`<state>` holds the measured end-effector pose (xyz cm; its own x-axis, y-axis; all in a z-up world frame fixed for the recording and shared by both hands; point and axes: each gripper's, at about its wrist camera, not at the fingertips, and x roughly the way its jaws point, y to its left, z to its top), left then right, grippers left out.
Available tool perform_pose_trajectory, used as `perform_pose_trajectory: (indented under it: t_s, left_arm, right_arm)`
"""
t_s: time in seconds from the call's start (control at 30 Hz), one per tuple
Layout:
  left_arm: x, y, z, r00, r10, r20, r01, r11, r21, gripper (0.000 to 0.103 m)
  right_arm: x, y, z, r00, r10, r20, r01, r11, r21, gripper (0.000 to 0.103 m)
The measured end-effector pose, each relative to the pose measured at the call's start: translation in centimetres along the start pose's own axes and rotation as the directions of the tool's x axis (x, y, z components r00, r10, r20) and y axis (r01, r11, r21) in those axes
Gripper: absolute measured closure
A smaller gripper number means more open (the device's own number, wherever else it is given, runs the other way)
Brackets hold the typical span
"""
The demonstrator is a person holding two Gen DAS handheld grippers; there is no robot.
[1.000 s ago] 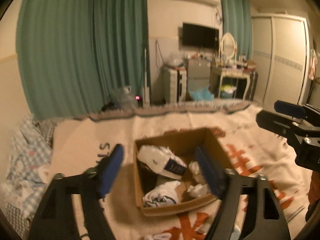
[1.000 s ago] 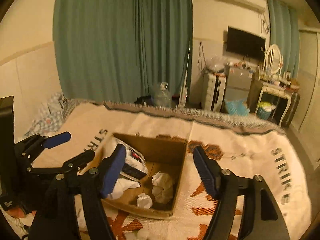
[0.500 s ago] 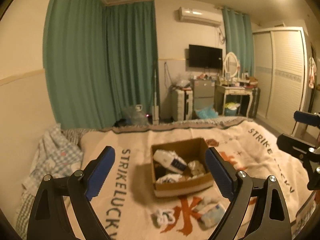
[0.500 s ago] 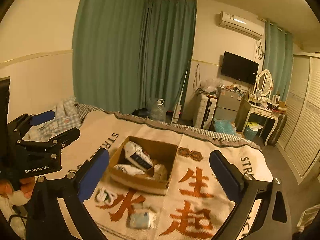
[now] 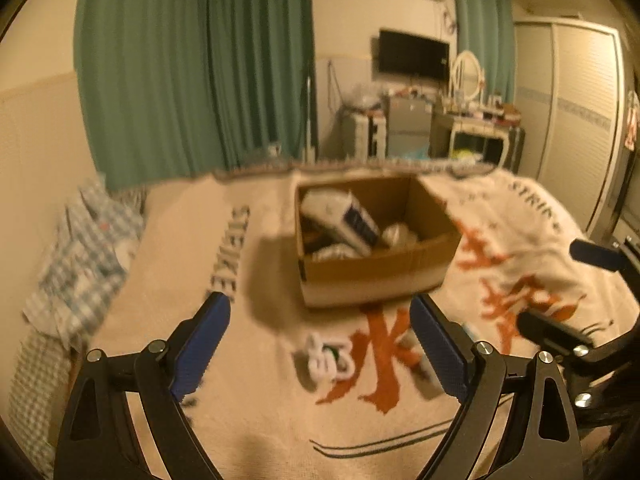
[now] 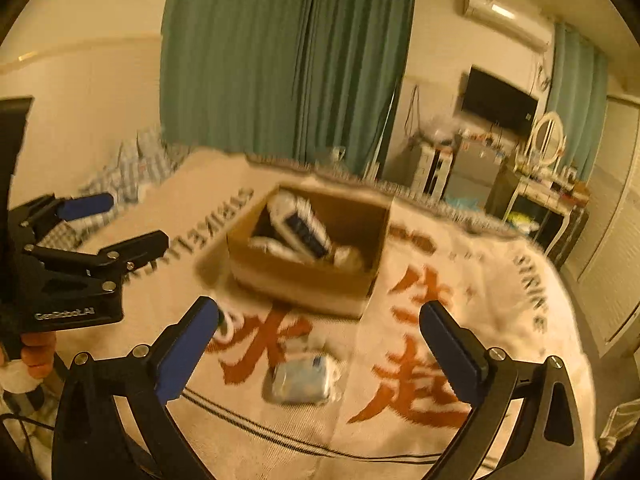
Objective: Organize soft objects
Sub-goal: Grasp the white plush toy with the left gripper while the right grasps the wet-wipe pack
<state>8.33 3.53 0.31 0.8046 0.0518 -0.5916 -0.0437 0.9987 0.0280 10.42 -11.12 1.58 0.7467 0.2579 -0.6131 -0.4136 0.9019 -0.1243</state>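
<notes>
An open cardboard box (image 5: 372, 270) (image 6: 304, 280) sits on the printed blanket and holds several white soft items, one with a dark blue label (image 5: 352, 220). A white rolled item (image 5: 328, 360) lies on the blanket in front of the box. A pale blue soft pack (image 6: 300, 378) lies near it, just ahead of my right gripper. My left gripper (image 5: 320, 344) is open and empty, above the blanket short of the box. My right gripper (image 6: 316, 344) is open and empty, short of the box too.
The beige blanket (image 5: 248, 420) with orange characters covers the bed. Checked bedding (image 5: 80, 248) is bunched at the left. Green curtains (image 5: 192, 64), a dresser (image 5: 476, 140) and a wardrobe (image 5: 580, 120) stand beyond the bed's far edge.
Both grippers pulled back and up from the box, then moved in again and lower. Both stay open and empty. The view is blurred with motion now.
</notes>
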Motion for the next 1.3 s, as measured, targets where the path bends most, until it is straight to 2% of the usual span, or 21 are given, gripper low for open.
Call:
perform_pose_trajectory:
  t_s: [0.13,0.23,0.37,0.53,0.6,0.63,0.7,0.73,0.77,0.87,1.13,1.27,1.3]
  left_arm:
    - [3.6,0.8,-1.9,0.993,-0.036,-0.108,0.028,0.997,-0.075,0.011]
    - [5.4,1.1,-3.0,0.987,-0.041,-0.153,0.027,0.996,-0.091,0.011]
    - [7.4,0.5,-4.4,0.977,-0.039,-0.212,0.026,0.998,-0.063,0.011]
    - [9.2,0.4,-5.8,0.961,-0.034,-0.274,0.029,0.999,-0.022,0.011]
    - [9.4,0.3,-6.3,0.958,-0.023,-0.286,0.024,1.0,0.001,0.011]
    - [9.5,0.4,-6.4,0.956,-0.018,-0.292,0.022,1.0,0.008,0.011]
    - [9.6,0.5,-6.4,0.952,-0.014,-0.305,0.02,1.0,0.015,0.011]
    - [9.6,0.6,-6.4,0.952,-0.014,-0.306,0.02,1.0,0.018,0.011]
    - [9.5,0.6,-6.3,0.953,-0.015,-0.303,0.022,1.0,0.021,0.011]
    - [9.6,0.4,-5.8,0.954,-0.021,-0.301,0.033,0.999,0.034,0.011]
    - [12.7,-0.8,-3.6,0.958,0.025,-0.286,0.0,0.996,0.086,0.011]
    - [15.1,-0.3,-4.6,0.94,0.025,-0.341,-0.002,0.998,0.068,0.013]
    - [15.5,-0.2,-4.9,0.934,0.029,-0.356,-0.004,0.998,0.07,0.022]
  right_arm:
    - [4.8,0.1,-2.4,0.995,0.005,-0.101,-0.005,1.0,0.006,0.002]
    - [7.7,0.0,-3.9,0.987,0.029,-0.16,-0.023,0.999,0.035,0.002]
    - [10.5,0.5,-5.7,0.974,0.029,-0.223,-0.023,0.999,0.03,0.002]
    - [14.0,1.8,-8.0,0.947,0.007,-0.32,-0.02,0.999,-0.037,0.002]
    - [14.8,2.0,-8.6,0.941,-0.012,-0.339,-0.006,0.999,-0.051,0.005]
    - [15.0,1.9,-8.7,0.94,-0.028,-0.341,0.011,0.999,-0.051,0.008]
    - [15.0,1.4,-8.7,0.944,-0.056,-0.325,0.046,0.998,-0.038,0.021]
    - [14.8,1.2,-8.5,0.948,-0.053,-0.313,0.047,0.999,-0.026,0.024]
    - [14.7,1.1,-8.4,0.951,-0.047,-0.306,0.044,0.999,-0.019,0.035]
    - [13.9,0.5,-7.6,0.962,-0.02,-0.271,0.025,1.0,0.016,0.044]
    - [12.5,-1.5,-3.9,0.986,0.028,-0.167,-0.02,0.999,0.047,0.047]
    - [12.7,-2.6,-3.7,0.987,0.045,-0.154,-0.032,0.996,0.087,0.047]
    - [12.9,-2.7,-3.9,0.986,0.049,-0.158,-0.035,0.995,0.094,0.047]
